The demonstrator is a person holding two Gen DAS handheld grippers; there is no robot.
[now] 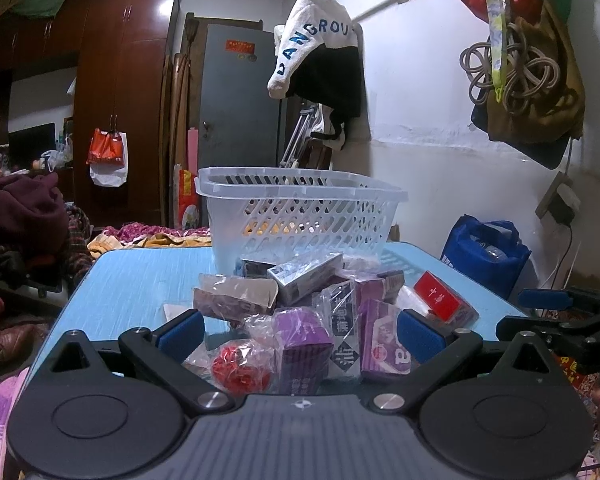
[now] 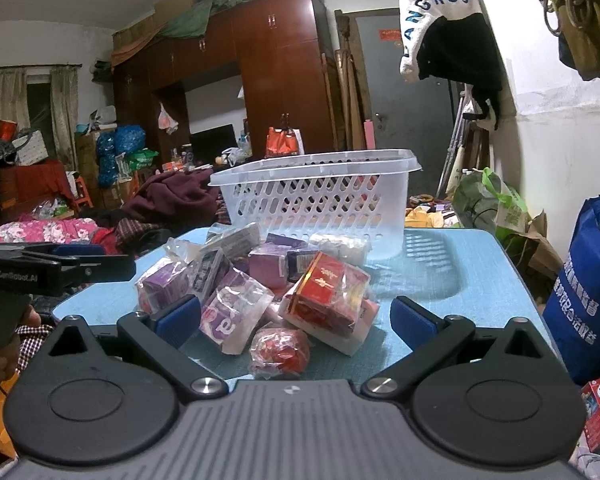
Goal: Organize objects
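Red ball [image 2: 280,350] unobstructed, right view only

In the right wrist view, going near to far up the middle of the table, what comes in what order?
Right gripper, open → round red wrapped ball → red box → white basket.

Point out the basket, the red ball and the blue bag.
basket [image 2: 316,204]: right wrist view, front wall.
red ball [image 2: 280,350]: right wrist view, wrapped middle.
blue bag [image 2: 584,300]: right wrist view, printed side.
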